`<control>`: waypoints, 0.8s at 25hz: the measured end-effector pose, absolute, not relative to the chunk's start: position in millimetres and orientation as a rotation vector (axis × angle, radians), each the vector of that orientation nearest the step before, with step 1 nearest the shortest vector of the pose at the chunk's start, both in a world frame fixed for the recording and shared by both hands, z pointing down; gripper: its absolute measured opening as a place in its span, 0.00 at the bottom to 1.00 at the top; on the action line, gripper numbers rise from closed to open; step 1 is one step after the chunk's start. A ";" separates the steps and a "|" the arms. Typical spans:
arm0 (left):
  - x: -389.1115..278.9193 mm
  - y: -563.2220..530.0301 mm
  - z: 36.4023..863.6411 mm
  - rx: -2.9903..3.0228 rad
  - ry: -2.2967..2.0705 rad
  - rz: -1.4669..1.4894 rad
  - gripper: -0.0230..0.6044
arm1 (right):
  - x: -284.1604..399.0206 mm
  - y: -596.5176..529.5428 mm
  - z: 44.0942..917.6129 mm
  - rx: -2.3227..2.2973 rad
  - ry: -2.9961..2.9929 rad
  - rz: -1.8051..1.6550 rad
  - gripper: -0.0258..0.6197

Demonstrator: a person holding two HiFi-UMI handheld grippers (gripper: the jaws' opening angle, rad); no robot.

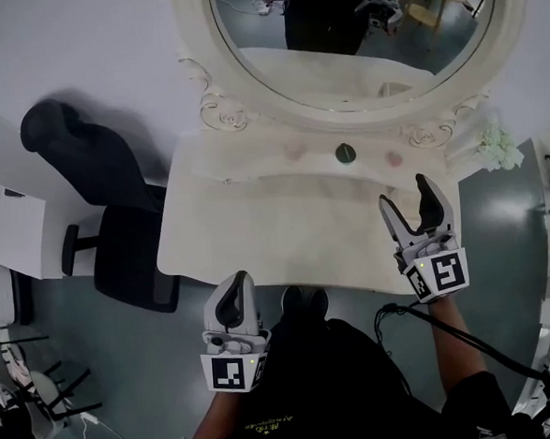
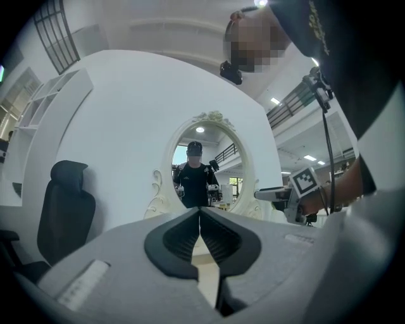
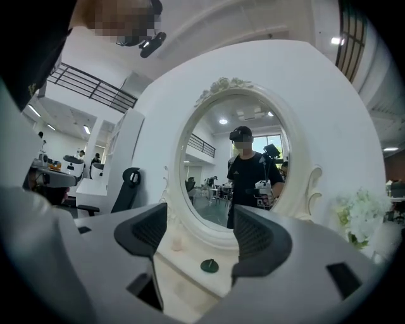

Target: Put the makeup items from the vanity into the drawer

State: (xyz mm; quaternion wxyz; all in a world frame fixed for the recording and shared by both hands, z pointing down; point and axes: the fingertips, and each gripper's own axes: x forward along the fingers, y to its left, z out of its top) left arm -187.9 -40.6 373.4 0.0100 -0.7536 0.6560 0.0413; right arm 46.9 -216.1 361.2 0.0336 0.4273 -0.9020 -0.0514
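Note:
On the white vanity (image 1: 257,234), below the oval mirror (image 1: 356,30), lies a small dark green round item (image 1: 345,153) (image 3: 209,266). A pale pink item (image 1: 295,151) (image 3: 177,243) sits to its left and another pink one (image 1: 395,159) to its right. My right gripper (image 1: 407,193) (image 3: 201,221) hovers over the vanity's right part, open and with nothing between its fingers. It points at the green item from a short way off. My left gripper (image 1: 237,282) (image 2: 199,212) is shut and empty at the vanity's front edge. No drawer shows.
A black office chair (image 1: 105,207) stands close to the vanity's left side, with a white desk (image 1: 13,237) beyond it. White flowers (image 1: 497,147) sit at the vanity's right end. A cable (image 1: 452,328) trails from my right arm.

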 end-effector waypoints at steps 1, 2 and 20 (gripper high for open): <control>-190.2 -40.5 375.8 -2.347 2.061 0.119 0.07 | 41.1 -221.6 361.5 1.297 -2.781 -0.164 0.55; -192.9 -40.0 378.4 -2.339 2.077 0.110 0.07 | 35.1 -226.5 362.0 1.278 -2.786 -0.172 0.55; -179.3 -65.3 389.6 -2.419 2.041 0.035 0.07 | 110.9 -319.0 453.4 1.422 -2.465 -0.018 0.51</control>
